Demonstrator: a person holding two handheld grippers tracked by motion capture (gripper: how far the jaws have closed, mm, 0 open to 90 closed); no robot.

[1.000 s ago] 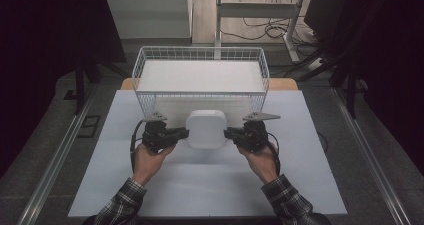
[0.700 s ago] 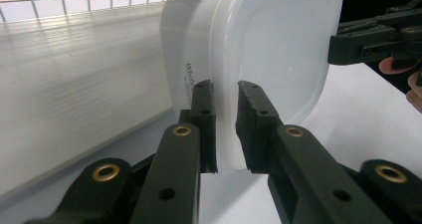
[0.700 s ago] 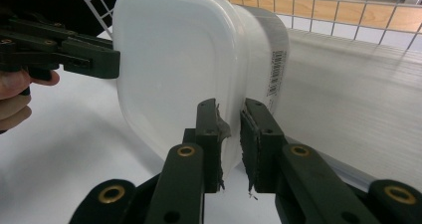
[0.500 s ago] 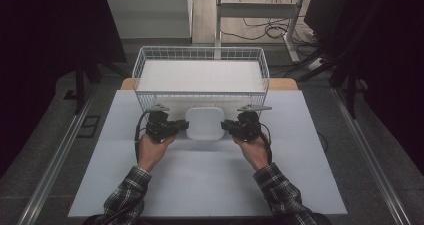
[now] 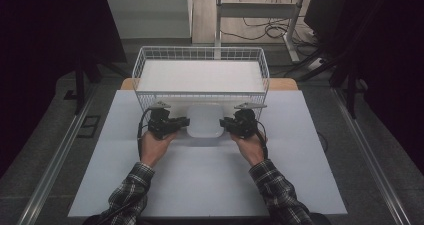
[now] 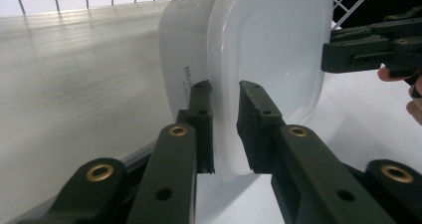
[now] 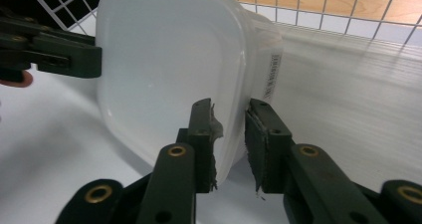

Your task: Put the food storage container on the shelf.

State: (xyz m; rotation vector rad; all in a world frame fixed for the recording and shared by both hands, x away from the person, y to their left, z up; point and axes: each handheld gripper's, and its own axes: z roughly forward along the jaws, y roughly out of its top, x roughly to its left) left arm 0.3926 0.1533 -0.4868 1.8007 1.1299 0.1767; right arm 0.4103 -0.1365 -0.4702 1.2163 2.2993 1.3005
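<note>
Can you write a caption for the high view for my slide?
Two hand-held grippers, left and right, flank a white plastic tub on the table before a wire basket.

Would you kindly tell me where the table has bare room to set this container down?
The white table is bare toward its near edge and left and right of the hands. It is crowded where the container sits against the wire basket.

The white plastic container [image 6: 249, 59] carries the only lettering: a short line of small dark print running up its side wall in the left gripper view, and a similar printed strip on the opposite wall in the right gripper view. Both are too small and blurred to read.
</note>
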